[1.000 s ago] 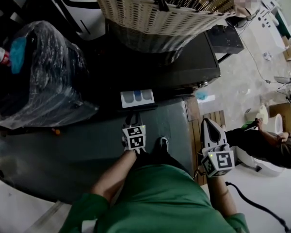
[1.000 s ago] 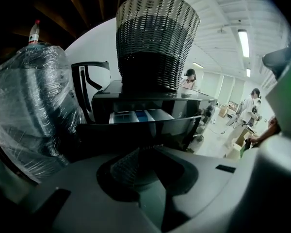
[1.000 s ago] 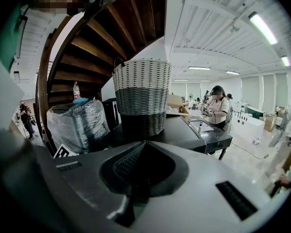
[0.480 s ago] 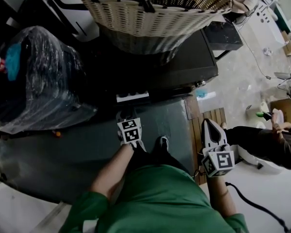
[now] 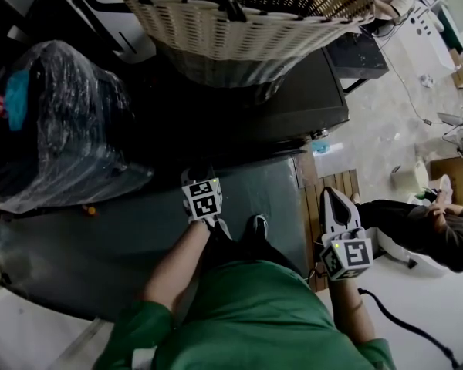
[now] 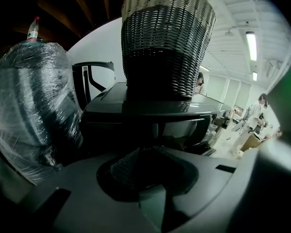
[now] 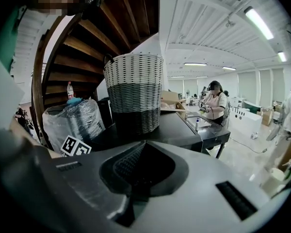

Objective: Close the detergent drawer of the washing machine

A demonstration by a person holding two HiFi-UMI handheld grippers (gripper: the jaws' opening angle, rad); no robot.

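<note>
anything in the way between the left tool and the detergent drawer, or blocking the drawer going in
Nothing visible. The left tool is right at the front edge of the washing machine, jaws together, and no drawer sticks out there, so it looks pushed in. The basket sits on top, clear of it.

Green shirt; marker-cubed left gripper, right gripper; black cable.

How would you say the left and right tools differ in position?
The left tool is up at the washing machine's front; the right tool hangs back, clear of it. The basket looms over the left tool but sits farther from the right tool. Both are shut, empty.
</note>
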